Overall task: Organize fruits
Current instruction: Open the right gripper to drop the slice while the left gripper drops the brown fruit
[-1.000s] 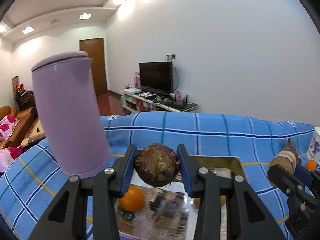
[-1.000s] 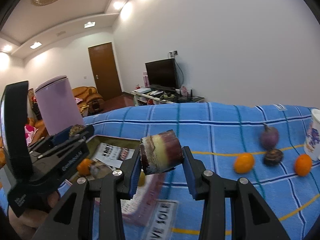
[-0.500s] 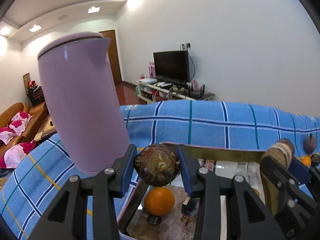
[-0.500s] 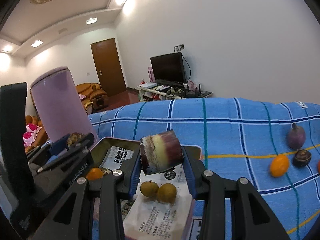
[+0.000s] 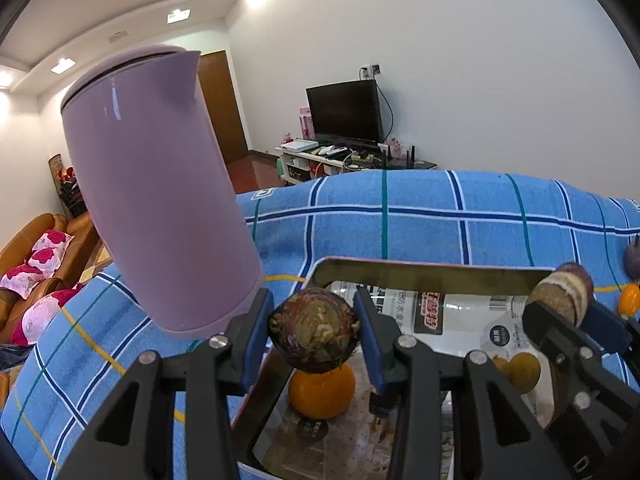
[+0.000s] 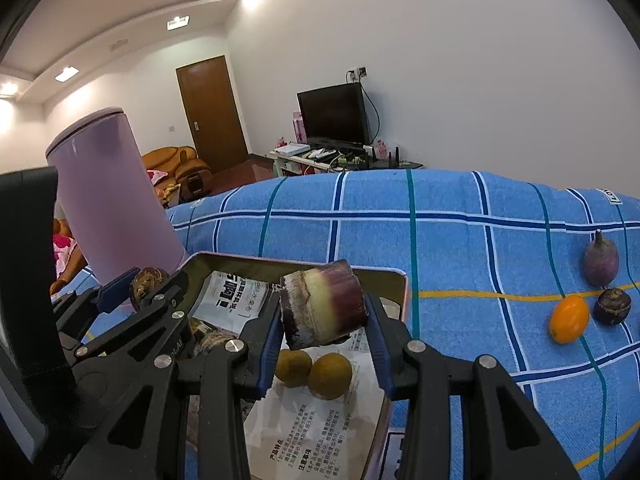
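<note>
Tray sits right beneath us now: our left gripper, clamped on a dark round fruit, hangs above the tray's orange, while our right gripper pinches a sugarcane chunk crosswise above two small yellow-brown fruits near the tray's right rim.

The orange in the tray sits half hidden behind the held dark round fruit. Print on the paper lining is too small to read.
</note>
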Demonstrator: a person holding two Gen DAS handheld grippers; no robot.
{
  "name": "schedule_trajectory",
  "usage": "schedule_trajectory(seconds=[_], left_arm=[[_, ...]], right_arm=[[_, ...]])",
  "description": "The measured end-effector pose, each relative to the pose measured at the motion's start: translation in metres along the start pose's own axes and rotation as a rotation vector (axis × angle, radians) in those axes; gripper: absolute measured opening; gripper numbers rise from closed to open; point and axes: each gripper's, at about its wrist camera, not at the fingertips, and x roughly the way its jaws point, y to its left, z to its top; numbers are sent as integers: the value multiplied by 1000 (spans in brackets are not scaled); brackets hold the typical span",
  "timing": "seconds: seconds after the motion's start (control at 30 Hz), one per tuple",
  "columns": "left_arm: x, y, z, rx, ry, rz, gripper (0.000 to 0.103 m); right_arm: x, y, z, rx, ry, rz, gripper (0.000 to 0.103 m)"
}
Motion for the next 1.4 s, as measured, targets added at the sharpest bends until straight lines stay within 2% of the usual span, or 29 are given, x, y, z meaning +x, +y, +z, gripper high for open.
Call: schedule_trajectory(seconds=[0.47,0.6,0.83,0.97,1.07,1.13,1.2,1.27,1.37,1.4], left_arm=[[5,0,1,1,34,-9,43],[6,1,1,-10,39,-11,43],[7,3,-1,-21,46,-17,43],[6,5,-1,-28,42,-17,46],[2,5,-2,-28,25,-19,46],[0,5,-3,-34,13,-9,56],[-4,6,-3,-47,-3,3,77],[-10,7,-3,-66,-33,0,83],[-15,7,-3,-74,-55,-8,101],[-18,6,-3,-74,-70,1,103]], right_arm=[[10,6,0,-13,54,46,42],[9,5,-1,-3,52,50,49],[-8,3,-3,11,-27,72,52],[-26,0,-5,28,-125,35,69],[-39,-3,-6,33,-202,-25,71],[-46,-4,-5,22,-244,-82,71],[-51,-6,-5,29,-277,-119,78],[-55,-10,-4,40,-298,-143,82],[-60,-12,-3,43,-327,-176,82],[-60,-12,-3,41,-330,-189,82]])
